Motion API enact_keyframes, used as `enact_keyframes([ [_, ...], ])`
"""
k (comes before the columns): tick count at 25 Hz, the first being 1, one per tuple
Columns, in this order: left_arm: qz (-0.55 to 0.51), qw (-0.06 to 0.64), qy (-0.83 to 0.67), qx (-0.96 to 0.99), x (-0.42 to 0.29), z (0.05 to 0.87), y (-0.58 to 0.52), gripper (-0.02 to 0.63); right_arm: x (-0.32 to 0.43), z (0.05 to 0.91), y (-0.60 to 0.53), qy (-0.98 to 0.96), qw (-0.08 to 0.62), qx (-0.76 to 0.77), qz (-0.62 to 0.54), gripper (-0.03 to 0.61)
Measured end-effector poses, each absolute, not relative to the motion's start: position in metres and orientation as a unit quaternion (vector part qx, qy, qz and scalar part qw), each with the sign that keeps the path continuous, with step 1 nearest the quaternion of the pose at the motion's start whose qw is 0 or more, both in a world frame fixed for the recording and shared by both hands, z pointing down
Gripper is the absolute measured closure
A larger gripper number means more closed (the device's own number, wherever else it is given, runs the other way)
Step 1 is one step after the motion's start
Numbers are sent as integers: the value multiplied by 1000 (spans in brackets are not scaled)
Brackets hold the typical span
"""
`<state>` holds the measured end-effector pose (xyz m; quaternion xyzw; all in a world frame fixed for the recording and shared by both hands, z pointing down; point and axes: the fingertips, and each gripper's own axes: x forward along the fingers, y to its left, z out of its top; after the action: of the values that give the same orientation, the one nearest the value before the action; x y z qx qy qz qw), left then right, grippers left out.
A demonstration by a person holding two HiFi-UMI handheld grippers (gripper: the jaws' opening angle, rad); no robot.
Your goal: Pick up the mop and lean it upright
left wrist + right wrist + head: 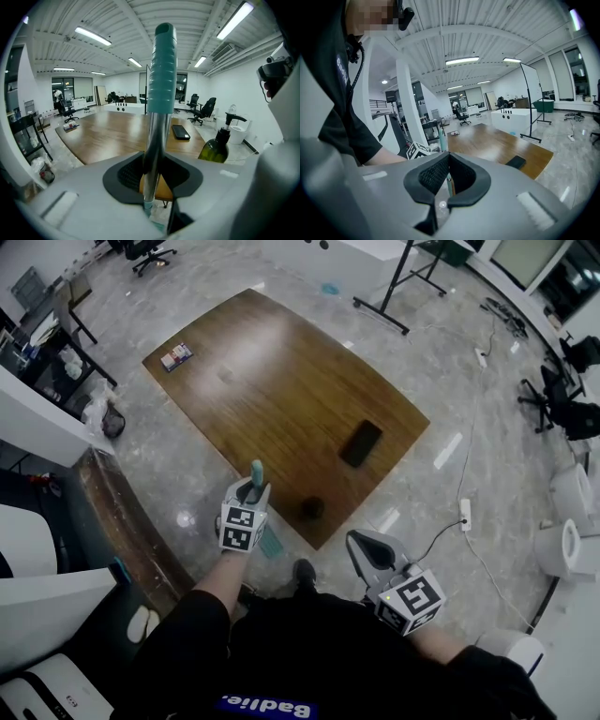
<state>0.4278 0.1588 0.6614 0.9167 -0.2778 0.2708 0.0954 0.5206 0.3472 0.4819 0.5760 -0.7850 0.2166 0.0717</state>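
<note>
Open office, pale stone floor (450,427), a wooden table (281,381) running away from the person. Just off the table's near edge, at the left, the left claw (251,491) is clamped on the mop (257,470). In the left gripper view the steel pole fills the gap between the pads, and the teal grip rises above them. The mop's long axis is close to vertical and runs straight through that claw. The grip end is up, and what looks like its teal head sits low by the person's feet, though that part is small and hard to read. The mop already stands, so the move left is probably a short tilt onto some support, perhaps the table edge just beyond. To the right, well apart from the pole, the right claw (367,545) looks closed — and empty.
</note>
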Motion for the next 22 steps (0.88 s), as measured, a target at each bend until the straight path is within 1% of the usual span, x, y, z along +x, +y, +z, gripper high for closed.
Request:
enact_keyframes([
  [7, 274, 99, -270, 918, 405, 656, 170, 495, 503, 474, 342, -787, 64, 579, 204, 572],
  [15, 267, 118, -297, 909, 343, 648, 183, 497, 463, 462, 324, -810, 66, 551, 190, 572],
  [22, 236, 109, -310, 914, 310, 614, 195, 497, 433, 454, 308, -827, 57, 532, 172, 572],
])
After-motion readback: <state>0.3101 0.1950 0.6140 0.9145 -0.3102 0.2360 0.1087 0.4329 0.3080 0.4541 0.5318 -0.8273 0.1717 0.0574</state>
